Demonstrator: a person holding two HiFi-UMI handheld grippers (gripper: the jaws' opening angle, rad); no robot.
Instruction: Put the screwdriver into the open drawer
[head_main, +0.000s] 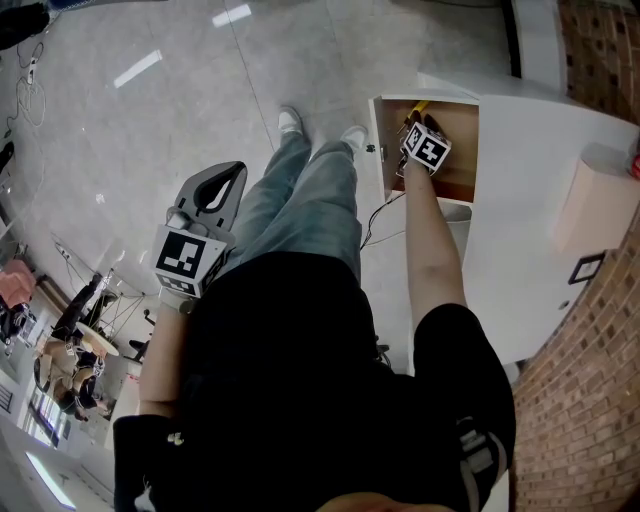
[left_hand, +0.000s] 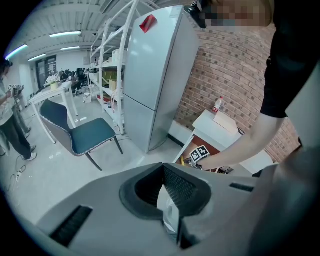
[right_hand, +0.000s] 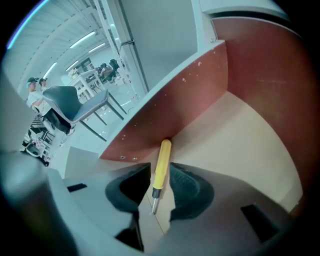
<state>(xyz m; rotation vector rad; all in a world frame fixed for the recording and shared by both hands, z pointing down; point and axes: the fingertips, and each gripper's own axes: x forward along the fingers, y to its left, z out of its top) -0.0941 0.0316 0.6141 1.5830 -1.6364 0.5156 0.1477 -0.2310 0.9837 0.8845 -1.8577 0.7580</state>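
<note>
The room has a shiny grey floor (head_main: 150, 110) and a brick wall (head_main: 590, 400) on the right. A white bench (head_main: 540, 190) stands by that wall. Its drawer (head_main: 458, 170) is pulled open toward the floor.

From above, the right hand-held gripper (head_main: 412, 128) covers the left part of the drawer, so only a bit of yellow shows there. Its own view shows more. The screwdriver (right_hand: 161, 167) lies on the pale drawer bottom, between the jaws. The jaws are apart and do not press on it. The end of the yellow handle touches the red-brown side wall (right_hand: 190, 100). The thin metal tip points back at the gripper. The near end of the drawer is cut off behind the gripper body. To the right of the screwdriver there is wide open drawer bottom.

The left hand-held gripper (head_main: 228, 172) hangs over the floor, well apart from the bench. Its jaws are together with nothing in them. The person's legs (head_main: 320, 200) stand between the two grippers. A thin cable (head_main: 375, 215) hangs below the drawer. Far off are a chair (left_hand: 80, 132) and a tall fridge (left_hand: 155, 75).
</note>
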